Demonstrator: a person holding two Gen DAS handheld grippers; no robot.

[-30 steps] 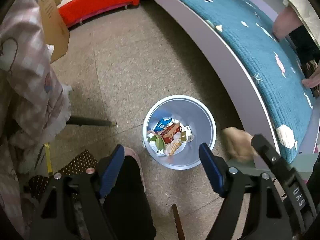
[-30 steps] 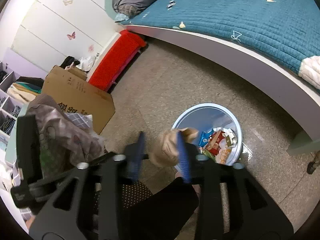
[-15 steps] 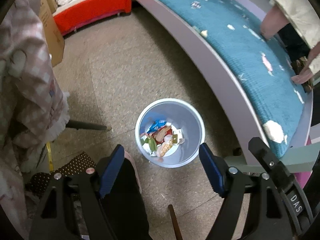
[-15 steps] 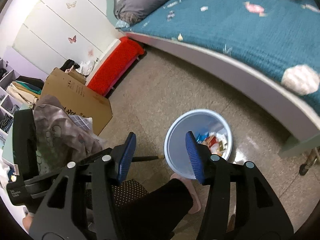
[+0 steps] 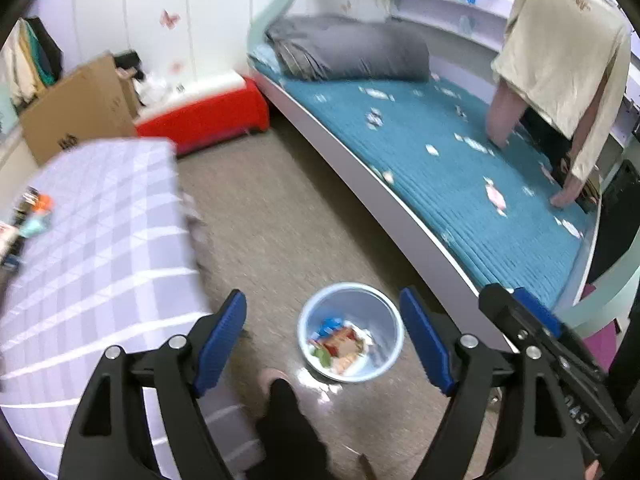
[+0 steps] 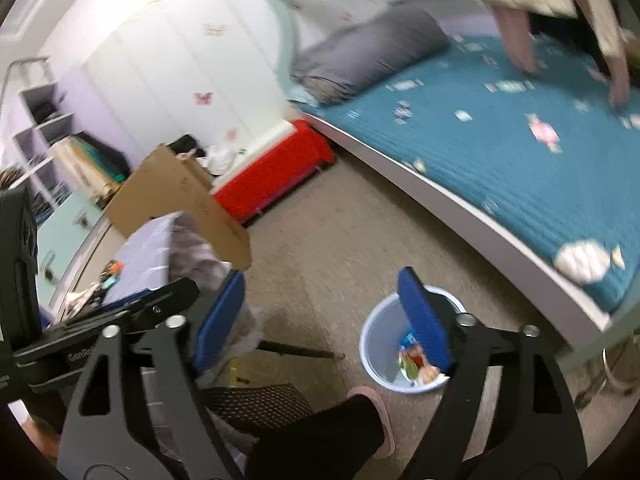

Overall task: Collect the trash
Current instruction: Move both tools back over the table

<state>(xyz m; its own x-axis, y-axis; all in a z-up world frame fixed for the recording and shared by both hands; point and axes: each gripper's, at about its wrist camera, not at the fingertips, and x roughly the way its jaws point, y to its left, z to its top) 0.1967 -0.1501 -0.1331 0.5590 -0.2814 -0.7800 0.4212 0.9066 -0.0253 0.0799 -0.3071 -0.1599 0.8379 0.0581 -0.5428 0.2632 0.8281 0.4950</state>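
A pale blue trash bin (image 5: 351, 337) stands on the floor beside the bed and holds several wrappers (image 5: 338, 346). My left gripper (image 5: 322, 344) is open and empty, high above the bin. My right gripper (image 6: 322, 320) is open and empty; its right finger hides part of the bin (image 6: 384, 350) in the right wrist view. Several small wrappers (image 5: 494, 200) lie scattered on the teal bed cover (image 5: 460, 168). A white crumpled lump (image 6: 582, 260) lies near the bed's corner.
A second person (image 5: 560, 52) leans over the bed with hands on it. A checked cloth (image 5: 100, 240) covers furniture at left. A cardboard box (image 6: 180, 196), a red bench (image 6: 276, 168) and a grey pillow (image 5: 348, 54) lie beyond. My leg and slipper (image 6: 372, 404) are below.
A second ago my right gripper held a tan crumpled lump over the bin; it opened and is now empty. Both grippers have risen and tilted up toward the bed.
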